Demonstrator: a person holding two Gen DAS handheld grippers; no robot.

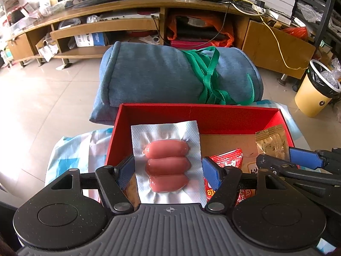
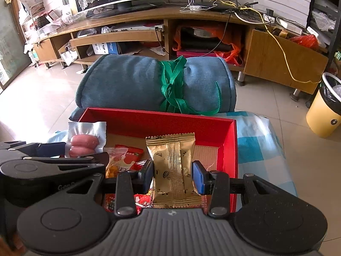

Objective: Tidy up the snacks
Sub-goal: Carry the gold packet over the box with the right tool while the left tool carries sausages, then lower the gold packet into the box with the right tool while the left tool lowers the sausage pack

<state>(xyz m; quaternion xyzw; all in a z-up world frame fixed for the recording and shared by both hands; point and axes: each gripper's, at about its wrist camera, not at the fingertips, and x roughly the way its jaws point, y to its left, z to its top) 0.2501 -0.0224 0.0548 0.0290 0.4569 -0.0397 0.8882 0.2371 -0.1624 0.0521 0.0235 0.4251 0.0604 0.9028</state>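
A foil vacuum pack of three pink sausages stands upright over the left part of the red box. My left gripper is shut on it, a blue pad pressing each side edge. To its right, my right gripper is shut on a gold snack packet held upright over the right part of the red box. Red snack packets lie on the box floor between the two grippers. The right wrist view also shows the sausage pack in the left gripper.
A rolled blue blanket tied with a green strap lies just behind the box. The box rests on a blue and white checked cloth. A yellow bin stands on the tiled floor at right, and a cluttered wooden TV stand runs along the back.
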